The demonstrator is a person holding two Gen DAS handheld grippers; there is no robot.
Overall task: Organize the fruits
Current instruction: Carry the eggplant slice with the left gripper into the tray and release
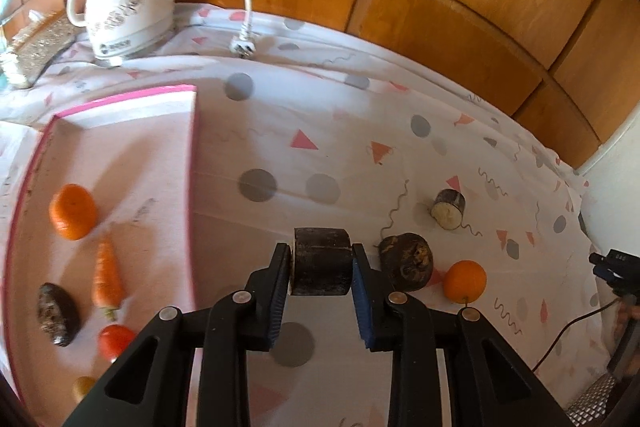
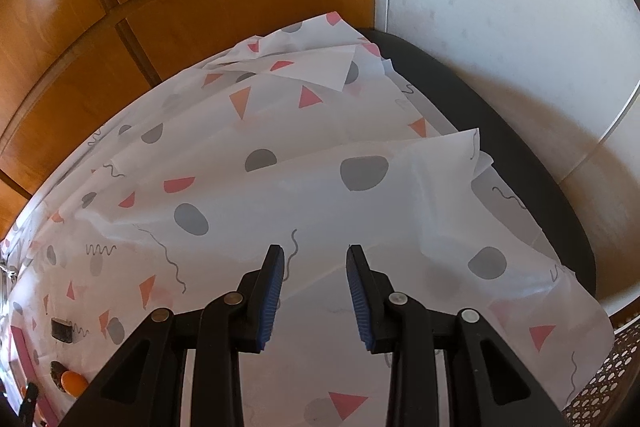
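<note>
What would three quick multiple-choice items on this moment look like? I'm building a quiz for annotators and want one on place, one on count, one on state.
1. Where does the carrot lie?
A. inside the pink-edged tray
B. beside the teapot
C. on the cloth next to the loose orange

2. How many oranges show in the left wrist view?
A. one
B. two
C. four

3. What is the left claw doing?
A. hanging open over bare cloth
B. shut on the dark cylindrical piece
C. gripping the cord plug

Key: 1 A, the carrot rests on the tray floor below an orange. 2 B, one orange in the tray and one on the tablecloth. 3 B, both pads press the piece's flat ends, while the right claw is open and empty.
</note>
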